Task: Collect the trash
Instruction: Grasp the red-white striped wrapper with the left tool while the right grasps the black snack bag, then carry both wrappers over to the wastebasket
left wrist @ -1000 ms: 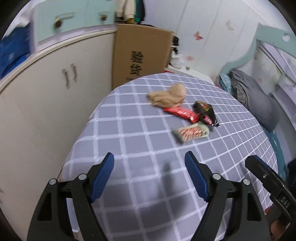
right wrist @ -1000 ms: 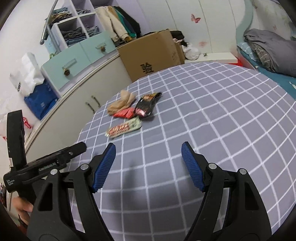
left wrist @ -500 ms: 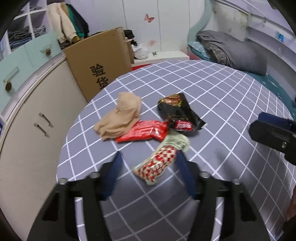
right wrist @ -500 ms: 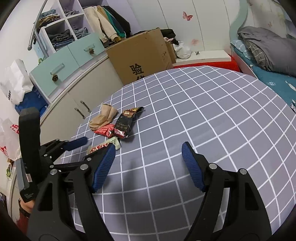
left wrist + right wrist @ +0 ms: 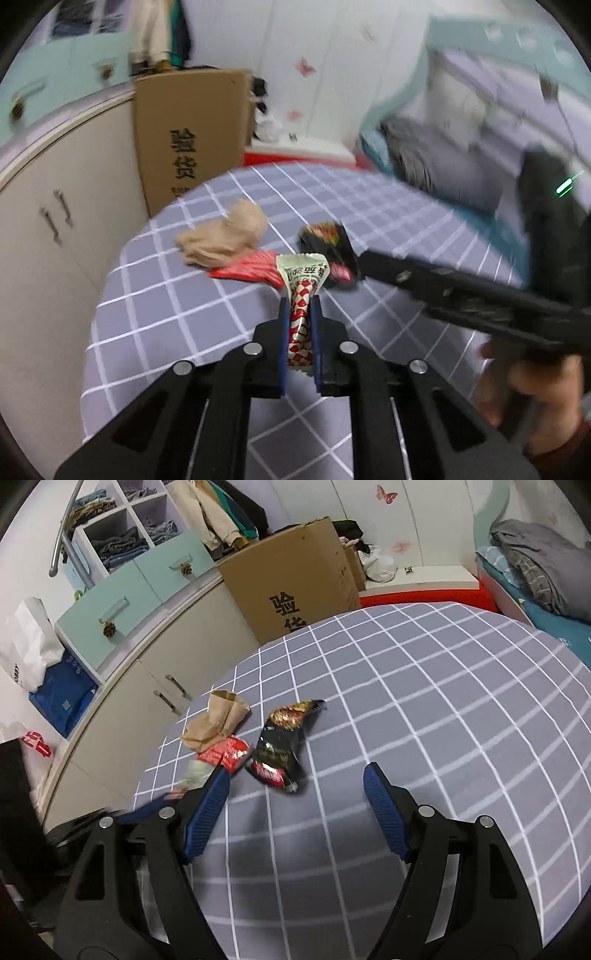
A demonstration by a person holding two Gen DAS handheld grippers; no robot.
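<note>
A pile of trash lies at the left edge of the grey checked table (image 5: 424,720): a crumpled brown paper bag (image 5: 218,720), a red wrapper (image 5: 225,753) and a black snack wrapper (image 5: 282,742). My left gripper (image 5: 299,302) has its jaws closing, and the pads press on a red-and-white checked wrapper (image 5: 303,269) whose pale end sticks up past the fingertips. My right gripper (image 5: 296,773) is open just short of the black wrapper's near end, with nothing held. One of its fingers (image 5: 424,280) crosses the left wrist view beside the black wrapper (image 5: 328,240).
A tall cardboard box (image 5: 295,583) stands behind the table, against a cream cabinet (image 5: 177,664) with mint drawers. A bed with grey bedding (image 5: 535,572) is at the right. A person's hand (image 5: 524,384) holds the right gripper.
My left gripper moved up to the pile and closed on the checked wrapper, raising its far end. My right gripper moved closer to the black wrapper and stayed open.
</note>
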